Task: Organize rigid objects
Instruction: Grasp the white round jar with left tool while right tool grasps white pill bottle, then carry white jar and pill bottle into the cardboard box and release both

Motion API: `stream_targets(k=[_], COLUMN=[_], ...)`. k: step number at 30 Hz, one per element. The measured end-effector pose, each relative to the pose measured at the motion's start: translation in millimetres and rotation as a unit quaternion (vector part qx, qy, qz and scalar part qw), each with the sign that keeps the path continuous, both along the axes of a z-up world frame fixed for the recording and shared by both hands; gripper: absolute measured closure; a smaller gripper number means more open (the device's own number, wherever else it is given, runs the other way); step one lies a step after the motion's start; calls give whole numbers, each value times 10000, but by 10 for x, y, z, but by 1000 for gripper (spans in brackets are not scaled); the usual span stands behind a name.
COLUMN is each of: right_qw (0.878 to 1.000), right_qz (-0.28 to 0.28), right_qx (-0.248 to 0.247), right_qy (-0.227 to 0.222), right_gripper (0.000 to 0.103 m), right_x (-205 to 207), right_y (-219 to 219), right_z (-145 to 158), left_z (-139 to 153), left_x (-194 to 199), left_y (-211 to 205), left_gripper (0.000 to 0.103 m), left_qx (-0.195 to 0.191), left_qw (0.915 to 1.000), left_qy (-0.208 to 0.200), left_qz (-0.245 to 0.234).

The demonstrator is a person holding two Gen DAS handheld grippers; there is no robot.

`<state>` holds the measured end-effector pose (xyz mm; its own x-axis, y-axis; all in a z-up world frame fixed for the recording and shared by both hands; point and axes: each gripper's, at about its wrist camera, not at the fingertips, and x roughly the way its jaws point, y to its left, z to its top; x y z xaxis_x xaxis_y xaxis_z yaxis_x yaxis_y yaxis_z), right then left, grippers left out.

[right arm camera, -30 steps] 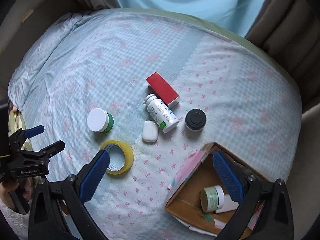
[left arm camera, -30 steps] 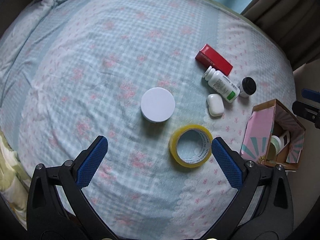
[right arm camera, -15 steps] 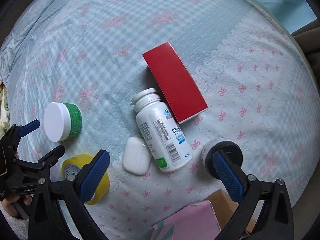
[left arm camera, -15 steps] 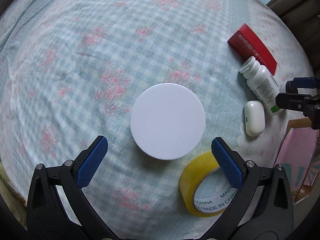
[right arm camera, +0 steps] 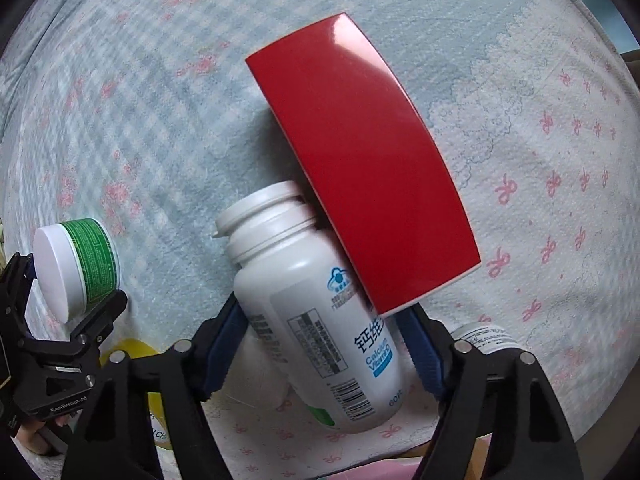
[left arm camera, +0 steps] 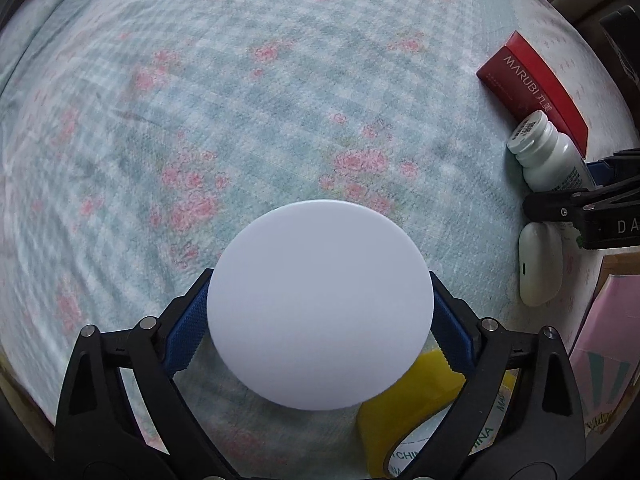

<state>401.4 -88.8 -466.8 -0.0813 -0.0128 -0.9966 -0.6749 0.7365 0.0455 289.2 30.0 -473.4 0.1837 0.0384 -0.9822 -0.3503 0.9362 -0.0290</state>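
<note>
Jar [left arm camera: 320,304] with the white lid sits on the bedspread [left arm camera: 240,120] beside the tape roll [left arm camera: 400,432], left gripper [left arm camera: 320,320] closed on it. Right gripper [right arm camera: 320,344] clasps the pill bottle [right arm camera: 320,320] by the red box [right arm camera: 360,160]; both look ready to lift toward the cardboard box [left arm camera: 608,320]

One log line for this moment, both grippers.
left gripper: shut on white-lidded jar | right gripper: shut on pill bottle | red box leans on bottle | both items on bedsheet

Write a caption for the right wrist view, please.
Right claw closes around a lying white pill bottle that touches a red box on a bedsheet.
</note>
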Motion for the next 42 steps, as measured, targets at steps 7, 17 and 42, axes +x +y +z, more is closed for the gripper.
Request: stream_targets(k=[7, 17, 42], right_qw=[9989, 9995, 9866], right_qz=[374, 106, -786], right_qx=[-187, -13, 1378], right_qy=[-229, -298, -375], right_gripper=[49, 52, 54], right_x=[-94, -304, -578], right_y=[151, 6, -260], right_z=[7, 96, 1171], left_z=[34, 158, 1066], left_x=[111, -110, -338], left_y=[-184, 40, 111], left_gripper=[35, 35, 35], left_qx=[163, 9, 100], left_qw=[9993, 9996, 9963], left_qy=[-127, -112, -754], left_qz=[-302, -264, -400])
